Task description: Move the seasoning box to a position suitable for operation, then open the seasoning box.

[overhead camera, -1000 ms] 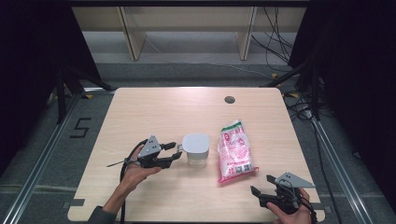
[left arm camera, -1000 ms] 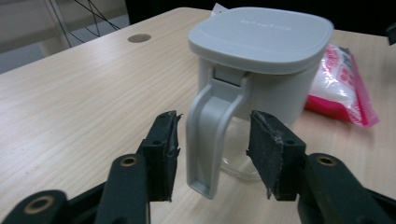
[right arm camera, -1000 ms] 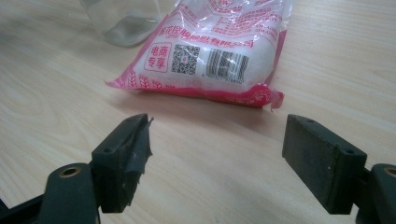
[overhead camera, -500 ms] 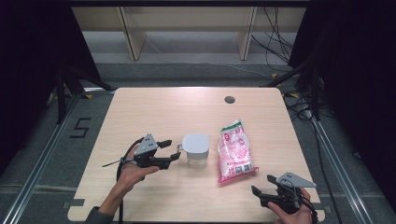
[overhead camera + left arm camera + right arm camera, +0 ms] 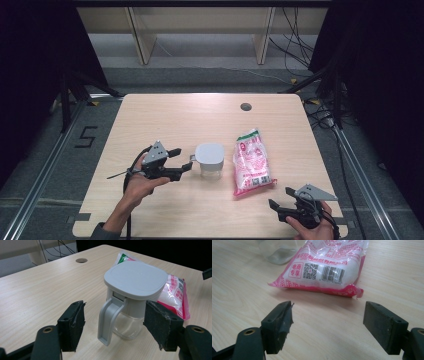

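1. The left gripper (image 5: 181, 160) has eased back slightly from the lidded jar (image 5: 209, 159) at mid-counter (image 5: 165, 115) — jaws spread, the handle (image 5: 108, 320) between them, untouched.
2. The right gripper (image 5: 279, 207) waits spread near the rice bag (image 5: 252, 161) — no grasp begun, I judge.

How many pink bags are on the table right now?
1. The pink bag lies flat on the table, just right of the lidded jar, ahead of the right gripper. Nothing suggests another hidden.
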`<state>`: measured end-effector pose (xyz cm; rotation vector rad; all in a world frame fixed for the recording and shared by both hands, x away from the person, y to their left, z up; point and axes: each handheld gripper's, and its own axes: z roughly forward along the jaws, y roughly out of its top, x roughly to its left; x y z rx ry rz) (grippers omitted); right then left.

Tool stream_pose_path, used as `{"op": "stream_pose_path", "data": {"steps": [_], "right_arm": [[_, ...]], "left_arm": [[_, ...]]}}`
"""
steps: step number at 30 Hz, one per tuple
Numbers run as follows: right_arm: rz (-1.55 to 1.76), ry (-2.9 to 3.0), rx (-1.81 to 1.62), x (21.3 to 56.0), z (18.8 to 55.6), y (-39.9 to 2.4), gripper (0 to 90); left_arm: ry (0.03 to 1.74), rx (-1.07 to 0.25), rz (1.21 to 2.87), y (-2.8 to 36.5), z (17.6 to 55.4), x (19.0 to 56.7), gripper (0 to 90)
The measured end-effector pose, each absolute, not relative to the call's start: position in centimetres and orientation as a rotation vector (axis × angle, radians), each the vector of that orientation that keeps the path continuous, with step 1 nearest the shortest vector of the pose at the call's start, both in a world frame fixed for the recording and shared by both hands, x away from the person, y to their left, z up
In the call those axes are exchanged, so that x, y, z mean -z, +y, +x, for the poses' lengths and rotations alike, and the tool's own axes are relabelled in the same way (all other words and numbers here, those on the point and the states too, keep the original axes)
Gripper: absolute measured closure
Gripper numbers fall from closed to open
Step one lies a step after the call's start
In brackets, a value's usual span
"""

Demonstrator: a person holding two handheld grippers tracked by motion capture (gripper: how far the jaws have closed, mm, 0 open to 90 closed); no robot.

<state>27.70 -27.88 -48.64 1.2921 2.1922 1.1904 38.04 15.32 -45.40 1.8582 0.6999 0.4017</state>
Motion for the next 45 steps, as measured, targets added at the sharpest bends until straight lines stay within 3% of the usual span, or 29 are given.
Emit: {"op": "stream_pose_path", "data": {"steps": [12,21,24,26,27,29,36,45], "right_arm": [[1.239,2.192,-1.18,48.6,27.9,-28.1,21.4],[1.273,2.167,-1.226,48.7,27.9,-27.9,15.3],[1.261,2.163,-1.254,48.7,28.0,-27.9,15.4],[1.258,2.133,-1.223,48.7,28.0,-27.8,15.4],[1.258,2.133,-1.223,48.7,28.0,-27.8,15.4],[1.306,2.125,-1.233,48.6,27.8,-27.6,15.5],[1.256,2.14,-1.235,48.5,27.8,-27.8,16.5],[1.247,2.154,-1.237,48.5,27.9,-27.8,18.2]], "left_arm": [[0.687,-0.407,1.843,15.0,37.9,44.5,30.9],[0.691,-0.409,1.818,14.9,37.9,43.9,39.1],[0.687,-0.414,1.795,14.8,38.0,43.6,45.5],[0.664,-0.42,1.795,14.8,38.1,43.4,55.8],[0.664,-0.415,1.787,14.6,38.1,43.3,55.8],[0.644,-0.418,1.79,14.3,38.2,43.1,67.2],[0.599,-0.441,1.808,13.0,38.3,42.8,85.5],[0.589,-0.443,1.819,12.4,38.3,42.9,89.2]]}}
